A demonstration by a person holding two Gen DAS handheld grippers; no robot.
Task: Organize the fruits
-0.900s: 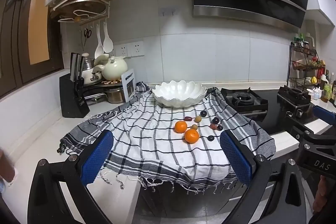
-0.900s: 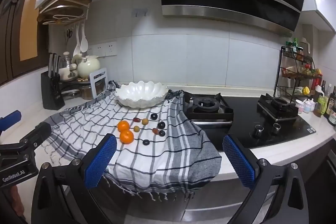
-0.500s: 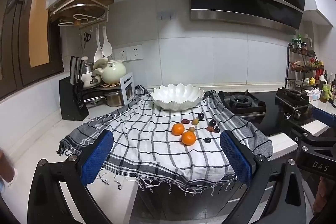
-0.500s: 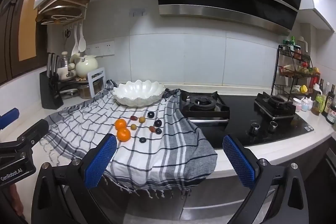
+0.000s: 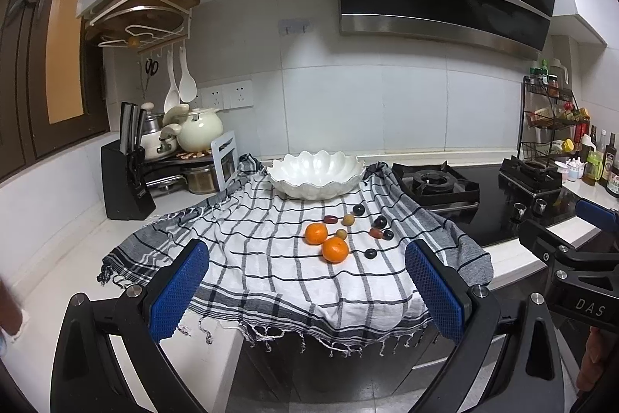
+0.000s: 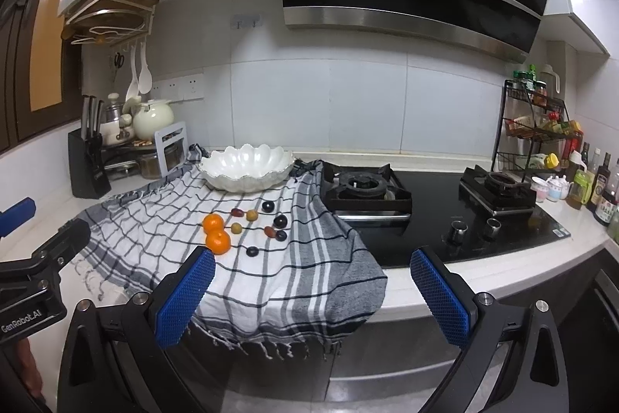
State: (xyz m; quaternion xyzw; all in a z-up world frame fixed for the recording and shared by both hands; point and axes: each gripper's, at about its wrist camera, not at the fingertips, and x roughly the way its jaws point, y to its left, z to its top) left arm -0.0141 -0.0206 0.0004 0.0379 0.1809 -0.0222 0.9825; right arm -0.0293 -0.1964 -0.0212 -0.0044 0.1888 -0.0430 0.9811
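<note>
You're at the approach: both your left gripper [image 5: 305,291] and right gripper [image 6: 311,291] hang empty, jaws apart. Next, reach for the nearest tangerine [image 5: 335,249] and carry it to the white bowl [image 5: 316,175].

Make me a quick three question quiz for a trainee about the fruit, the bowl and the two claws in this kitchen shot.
1. True or false: the white scalloped bowl already holds fruit.
2. How many oranges lie on the checked cloth?
3. Multiple choice: the left claw and right claw are A) both open and holding nothing, B) both shut on fruit, C) left shut, right open.

Key
1. False: no fruit shows in it; the pieces lie on the cloth in front of it.
2. Two: one orange and a nearer orange.
3. A.
</note>
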